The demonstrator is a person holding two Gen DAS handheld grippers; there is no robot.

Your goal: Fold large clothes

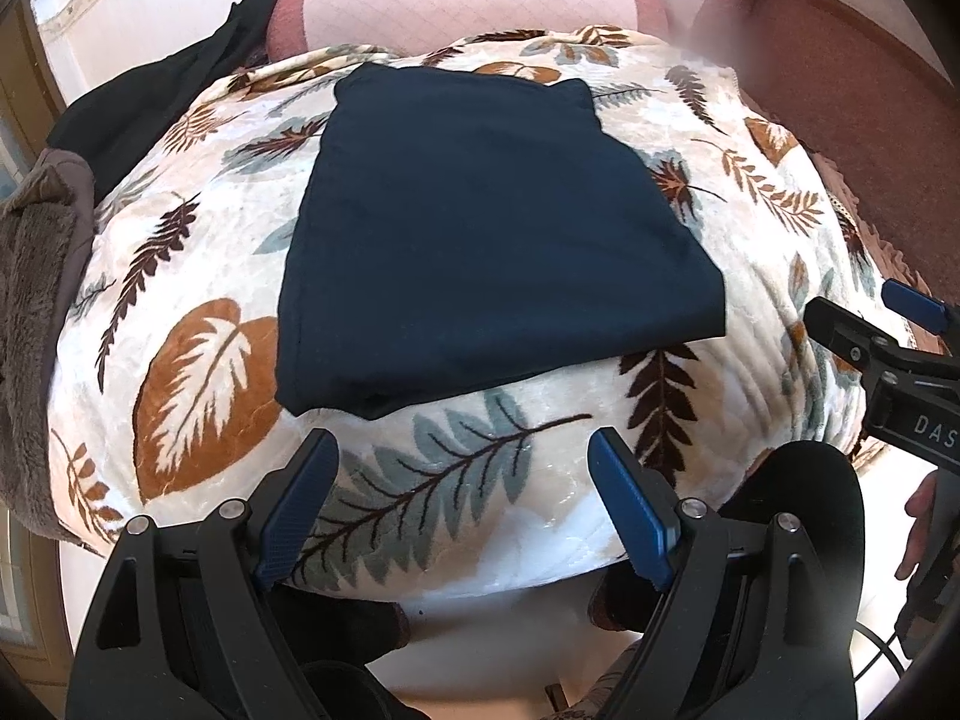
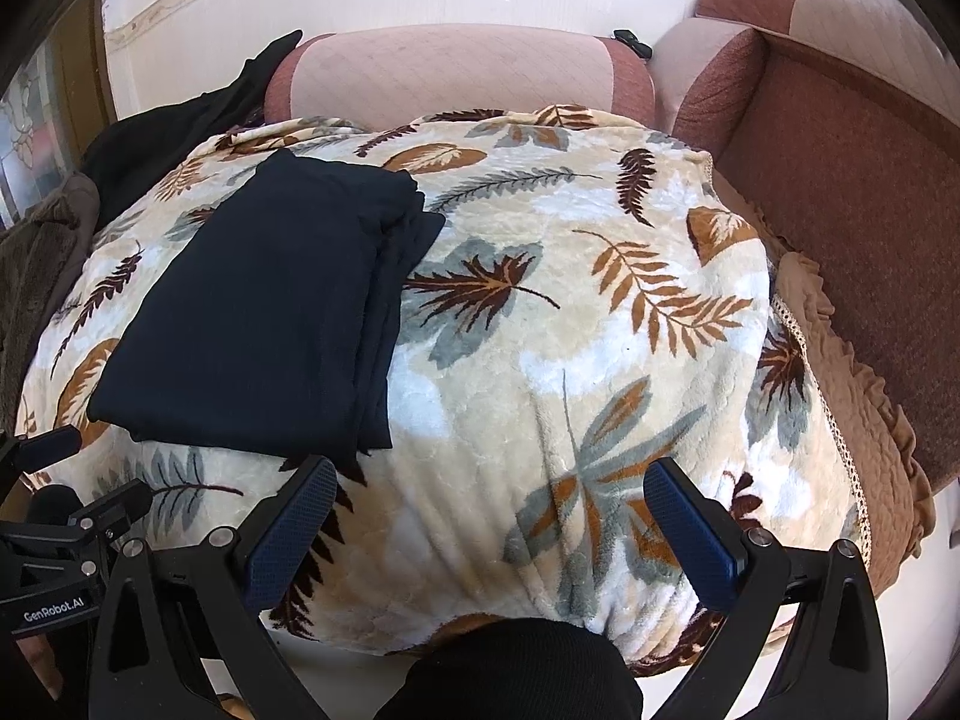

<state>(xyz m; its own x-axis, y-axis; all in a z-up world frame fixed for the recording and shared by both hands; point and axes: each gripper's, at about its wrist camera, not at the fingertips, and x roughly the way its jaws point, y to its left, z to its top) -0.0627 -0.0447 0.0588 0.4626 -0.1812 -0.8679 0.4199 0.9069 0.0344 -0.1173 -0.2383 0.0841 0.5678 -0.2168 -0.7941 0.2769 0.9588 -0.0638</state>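
Observation:
A dark navy garment (image 1: 480, 228) lies folded into a flat rectangle on a leaf-patterned blanket (image 1: 456, 456). In the right wrist view the garment (image 2: 264, 312) sits on the blanket's left half, its layered edges stacked along its right side. My left gripper (image 1: 465, 450) is open and empty, just in front of the garment's near edge. My right gripper (image 2: 489, 477) is open and empty, over the bare blanket (image 2: 570, 312) to the right of the garment. The right gripper also shows at the right edge of the left wrist view (image 1: 888, 324).
A pink-and-maroon sofa back (image 2: 456, 72) stands behind the blanket, with a brown seat (image 2: 852, 192) to the right. Black clothing (image 1: 162, 90) and a grey-brown fleece (image 1: 36, 276) lie at the left. A frilled tan cover (image 2: 840, 360) edges the blanket's right side.

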